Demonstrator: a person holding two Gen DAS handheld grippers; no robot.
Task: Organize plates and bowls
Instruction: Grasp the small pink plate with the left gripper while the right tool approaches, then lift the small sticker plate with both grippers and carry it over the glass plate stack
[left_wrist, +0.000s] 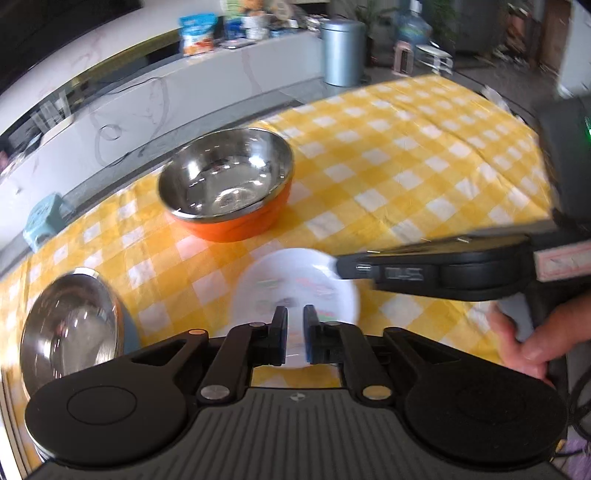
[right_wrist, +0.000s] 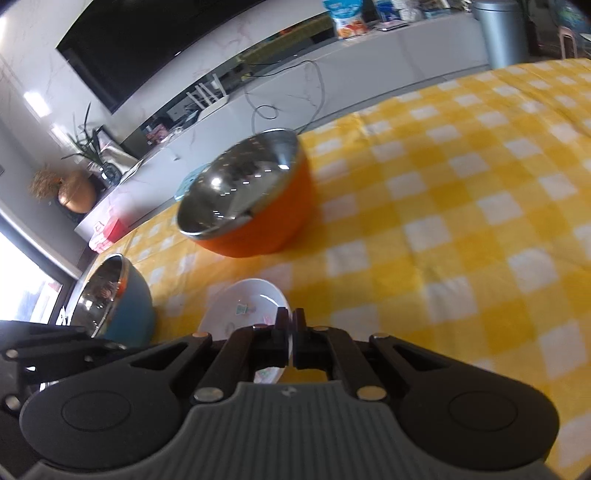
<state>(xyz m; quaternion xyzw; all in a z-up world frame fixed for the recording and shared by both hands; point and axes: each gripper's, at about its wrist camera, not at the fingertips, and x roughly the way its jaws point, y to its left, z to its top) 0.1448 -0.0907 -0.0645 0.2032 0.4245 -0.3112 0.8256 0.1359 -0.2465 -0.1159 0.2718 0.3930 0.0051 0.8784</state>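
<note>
A white plate (left_wrist: 295, 284) with a printed pattern hangs tilted just above the yellow checked tablecloth (left_wrist: 424, 155). My right gripper (right_wrist: 291, 328) is shut on the plate's (right_wrist: 243, 310) right rim; in the left wrist view it reaches in from the right, turned on its side. My left gripper (left_wrist: 295, 328) hovers over the plate's near part, its jaws a narrow gap apart with nothing pinched between them. An orange bowl (left_wrist: 229, 188) with a steel inside stands behind the plate (right_wrist: 251, 199). A blue bowl (left_wrist: 70, 328) with a steel inside stands at the left (right_wrist: 118, 306).
A person's hand (left_wrist: 532, 343) holds the right gripper's handle. Beyond the table's far edge run a white TV console (left_wrist: 147, 96) with a snack bag (left_wrist: 197, 33), a grey bin (left_wrist: 341, 51) and a small blue stool (left_wrist: 42, 221). The cloth stretches bare to the right.
</note>
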